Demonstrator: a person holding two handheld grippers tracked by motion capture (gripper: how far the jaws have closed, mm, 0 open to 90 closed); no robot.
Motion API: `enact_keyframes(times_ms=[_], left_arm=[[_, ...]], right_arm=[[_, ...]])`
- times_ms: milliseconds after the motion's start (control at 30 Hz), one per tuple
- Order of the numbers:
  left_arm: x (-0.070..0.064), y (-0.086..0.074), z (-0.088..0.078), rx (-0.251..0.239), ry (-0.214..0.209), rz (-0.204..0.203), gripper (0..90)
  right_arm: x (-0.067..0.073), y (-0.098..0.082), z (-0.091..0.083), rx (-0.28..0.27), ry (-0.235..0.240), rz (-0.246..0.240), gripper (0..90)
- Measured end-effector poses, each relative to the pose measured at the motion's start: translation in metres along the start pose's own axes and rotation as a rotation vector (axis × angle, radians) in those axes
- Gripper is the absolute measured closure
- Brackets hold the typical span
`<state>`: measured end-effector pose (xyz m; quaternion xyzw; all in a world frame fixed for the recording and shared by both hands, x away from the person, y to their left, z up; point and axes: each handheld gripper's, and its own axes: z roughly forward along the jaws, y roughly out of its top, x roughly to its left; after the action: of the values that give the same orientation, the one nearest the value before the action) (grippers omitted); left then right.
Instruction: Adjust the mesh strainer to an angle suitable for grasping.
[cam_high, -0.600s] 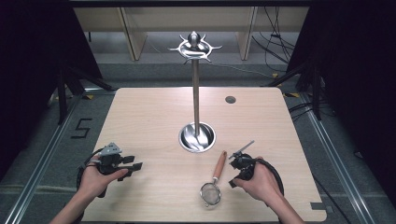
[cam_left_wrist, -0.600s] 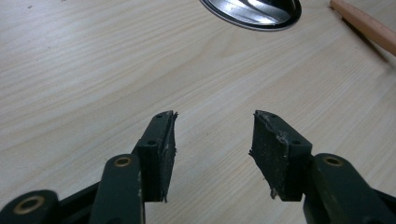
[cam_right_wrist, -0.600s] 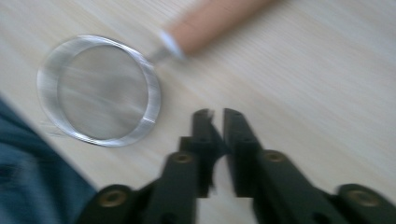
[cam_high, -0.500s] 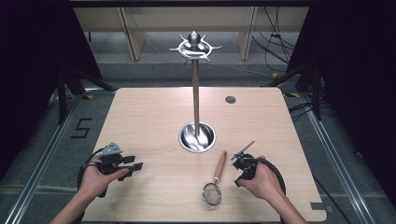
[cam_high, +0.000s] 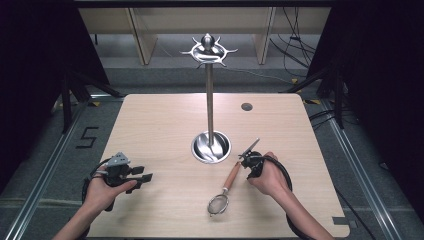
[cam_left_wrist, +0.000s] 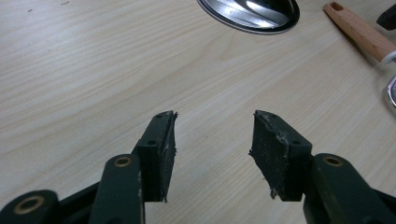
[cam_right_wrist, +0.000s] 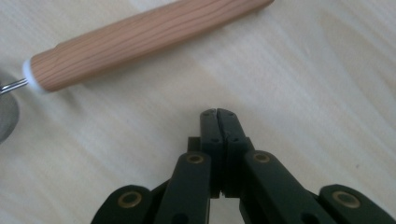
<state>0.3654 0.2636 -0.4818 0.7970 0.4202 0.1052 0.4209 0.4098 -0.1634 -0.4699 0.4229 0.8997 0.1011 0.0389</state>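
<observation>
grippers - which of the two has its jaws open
The left gripper: its two black jaws stand apart over bare table. The right gripper, beside the strainer's wooden handle, has its jaws pressed together on nothing.

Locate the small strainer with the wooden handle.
In the high view the strainer lies flat on the table, near its front edge, just left of the right claw and in front of the stand's round base.

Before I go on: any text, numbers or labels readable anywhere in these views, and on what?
"5": a dark numeral on the grey floor left of the table.
No other text: none on the strainer, the stand or either gripper.
</observation>
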Motion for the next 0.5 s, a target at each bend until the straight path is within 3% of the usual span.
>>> enact_keyframes(times_ms=[100, 133, 367, 500], left_arm=[[0.000, 0.000, 0.000, -0.001, -0.001, 0.000, 48.4], [0.000, 0.000, 0.000, -0.008, 0.004, -0.002, 48.4], [0.000, 0.000, 0.000, 0.003, -0.002, 0.001, 48.3], [0.000, 0.000, 0.000, -0.008, 0.003, -0.001, 48.4]], right_arm=[[-0.003, 0.007, 0.005, 0.000, -0.010, -0.010, 90.0], [-0.003, 0.009, 0.005, 0.009, -0.007, 0.015, 90.0], [-0.010, 0.020, 0.010, 0.022, -0.023, 0.045, 90.0], [-0.012, 0.028, 0.012, 0.028, -0.030, 0.041, 90.0]])
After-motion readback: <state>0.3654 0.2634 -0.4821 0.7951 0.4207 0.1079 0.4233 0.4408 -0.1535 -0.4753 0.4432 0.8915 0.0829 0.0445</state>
